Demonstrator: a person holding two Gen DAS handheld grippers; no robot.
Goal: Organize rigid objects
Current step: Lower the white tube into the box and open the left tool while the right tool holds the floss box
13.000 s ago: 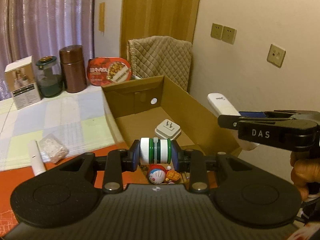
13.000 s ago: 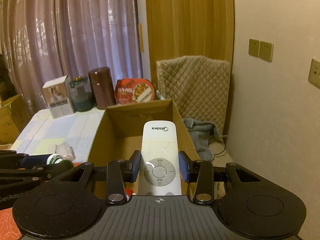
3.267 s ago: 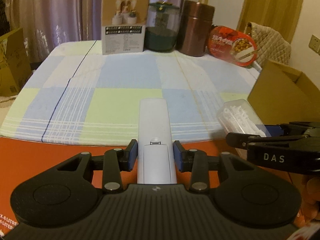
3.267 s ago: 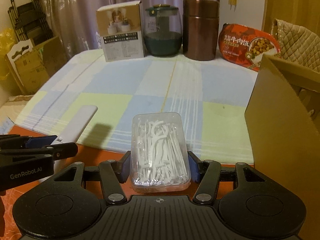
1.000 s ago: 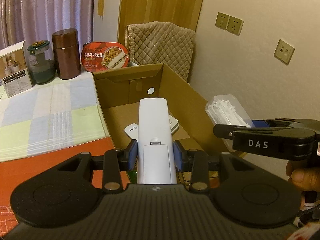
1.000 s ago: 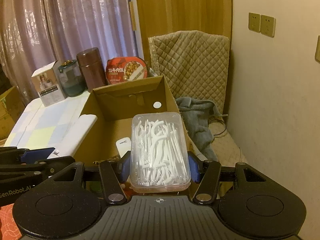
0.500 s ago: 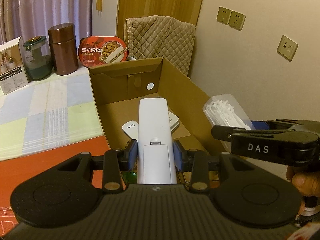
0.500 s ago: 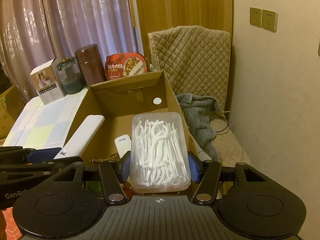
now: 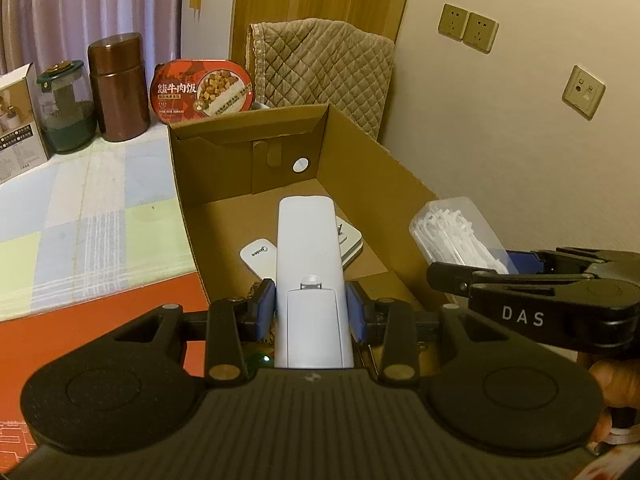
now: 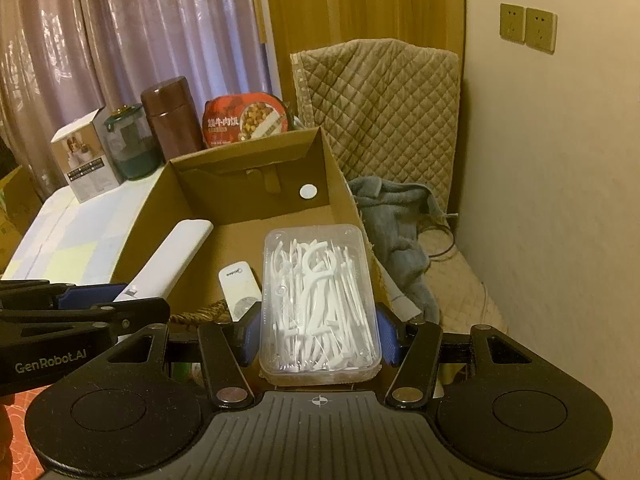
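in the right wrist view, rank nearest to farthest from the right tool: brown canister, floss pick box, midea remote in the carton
1. floss pick box: clamped in the right tool.
2. Midea remote: just left, lying in the cardboard carton.
3. brown canister: far left, on the table beyond the carton.

Between left jaws: remote [image 9: 310,264], over the cardboard box [image 9: 384,184].
Between right jaws: floss-pick case [image 10: 318,304], right of the remote.
Below jaws, in box: second remote [image 9: 258,258]; perhaps an adapter [image 9: 350,238].
Behind box: canister [image 9: 118,86], jar [image 9: 64,110], food tub [image 9: 202,90].
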